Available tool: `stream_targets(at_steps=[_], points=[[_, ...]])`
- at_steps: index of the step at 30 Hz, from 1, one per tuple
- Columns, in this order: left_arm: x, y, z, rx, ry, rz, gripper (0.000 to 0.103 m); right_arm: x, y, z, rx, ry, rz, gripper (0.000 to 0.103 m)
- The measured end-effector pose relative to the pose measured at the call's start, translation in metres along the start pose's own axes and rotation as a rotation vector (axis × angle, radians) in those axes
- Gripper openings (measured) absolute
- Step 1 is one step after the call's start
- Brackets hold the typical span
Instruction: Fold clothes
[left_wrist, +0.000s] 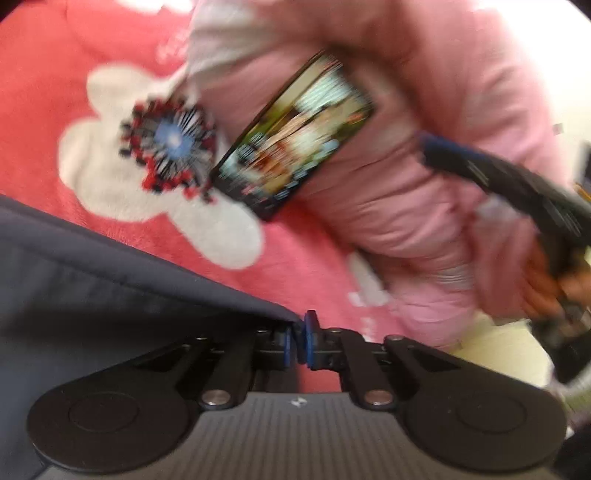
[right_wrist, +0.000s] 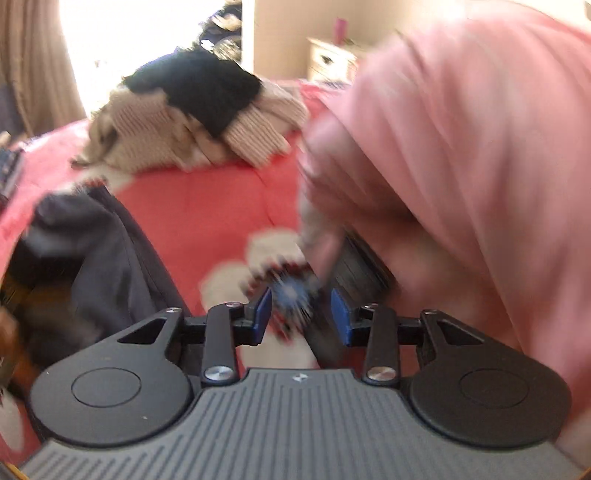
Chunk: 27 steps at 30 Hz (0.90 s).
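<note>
1. The left gripper (left_wrist: 300, 341) has its blue-padded fingers (left_wrist: 309, 339) pressed together on the corner of a dark navy garment (left_wrist: 110, 291), a smooth woven cloth that spreads away to the left of the fingers and fills the lower left of the left wrist view.
2. The right gripper (right_wrist: 302, 315) has its fingers (right_wrist: 263, 306) spread apart with nothing between them; the blue pads are flat and rectangular.
3. Just ahead of the right fingers lies a blurred round item (right_wrist: 291, 291) with a blue centre and red, black and white spikes; in the left wrist view it (left_wrist: 170, 142) sits well beyond the left fingers, up and to the left.
4. Touching that item on its right side is a flat rectangular phone (left_wrist: 295, 147) with a lit screen.
5. All rest on a fuzzy coral-red bed cover (left_wrist: 44, 74) with white flower shapes.
6. Right of both fingers hangs a puffy pink sleeve (left_wrist: 424, 166), softly creased.
7. Far beyond the right fingers, a heap of ribbed beige and black knitwear (right_wrist: 199, 110) lies on the bed.
</note>
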<state>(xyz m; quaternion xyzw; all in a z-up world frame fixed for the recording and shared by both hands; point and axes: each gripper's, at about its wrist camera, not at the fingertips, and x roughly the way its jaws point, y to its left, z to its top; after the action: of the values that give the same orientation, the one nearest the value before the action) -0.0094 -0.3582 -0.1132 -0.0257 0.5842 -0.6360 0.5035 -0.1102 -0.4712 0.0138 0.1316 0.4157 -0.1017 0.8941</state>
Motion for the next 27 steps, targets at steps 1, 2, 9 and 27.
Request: stream_targets(at_steps=[1,2,9,27], points=[[0.004,0.008,-0.001,-0.051,0.006,-0.019,0.020,0.000,-0.005,-0.008,0.024,0.016,-0.003,0.041],[0.007,0.017,-0.001,-0.110,0.007,-0.043,0.024,-0.001,-0.009,-0.016,0.048,0.033,-0.006,0.041],[-0.011,0.049,-0.010,-0.348,-0.132,-0.296,0.050,0.011,-0.028,-0.065,0.191,0.152,0.009,0.040],[-0.087,-0.073,-0.140,0.397,0.029,0.136,0.052,0.070,-0.038,-0.071,0.399,0.204,0.123,0.046]])
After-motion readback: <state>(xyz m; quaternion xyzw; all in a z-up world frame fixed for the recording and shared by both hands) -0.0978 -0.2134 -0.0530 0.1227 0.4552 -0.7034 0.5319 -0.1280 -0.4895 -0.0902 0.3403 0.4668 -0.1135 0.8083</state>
